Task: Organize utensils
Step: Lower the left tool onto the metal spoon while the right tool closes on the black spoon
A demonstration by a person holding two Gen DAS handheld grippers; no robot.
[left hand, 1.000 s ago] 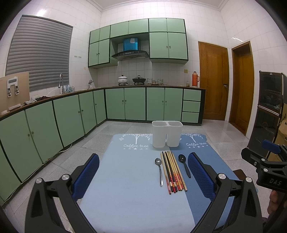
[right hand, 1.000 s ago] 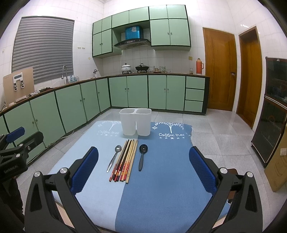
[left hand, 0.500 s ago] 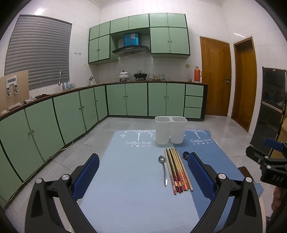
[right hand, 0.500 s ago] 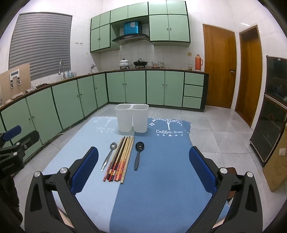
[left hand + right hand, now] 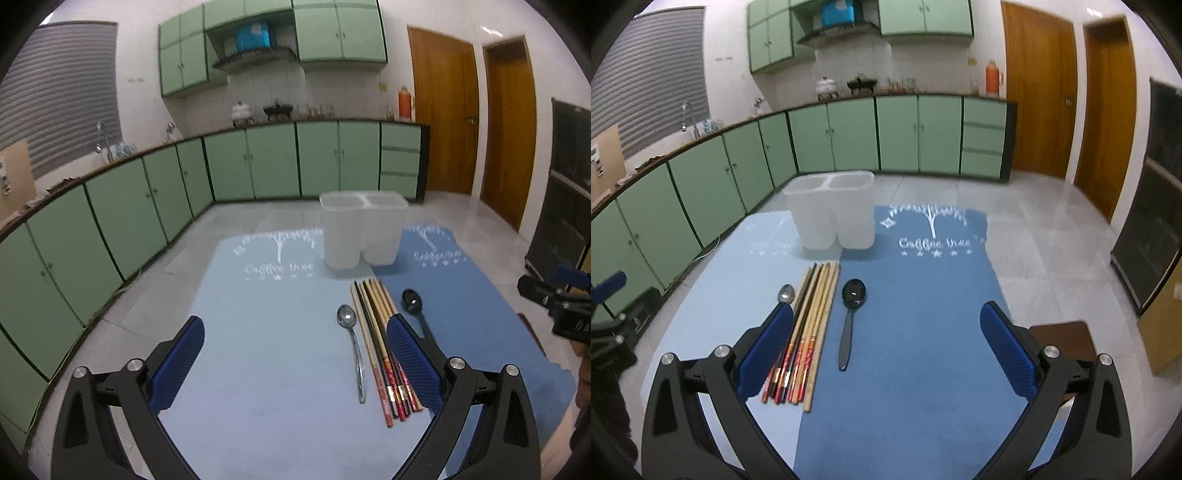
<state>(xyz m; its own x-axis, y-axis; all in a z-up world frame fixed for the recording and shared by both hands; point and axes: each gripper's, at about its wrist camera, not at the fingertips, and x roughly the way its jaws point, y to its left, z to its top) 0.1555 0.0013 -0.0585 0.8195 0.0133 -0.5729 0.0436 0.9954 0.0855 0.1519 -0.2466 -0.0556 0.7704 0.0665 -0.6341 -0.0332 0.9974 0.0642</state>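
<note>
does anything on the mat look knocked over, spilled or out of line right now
Nothing stands out. The white holder stands upright, and the metal spoon, chopsticks and black spoon lie side by side on the mat.

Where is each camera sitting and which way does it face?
Left wrist: on the left tongs, open, facing the white two-compartment plastic holder; right tongs at the right edge.
Right wrist: on the right tongs, open, over the glossy black spoon; left tongs at the left edge.
Both share the holder, the bundle of wooden chopsticks, the metal spoon and the blue mat.
</note>
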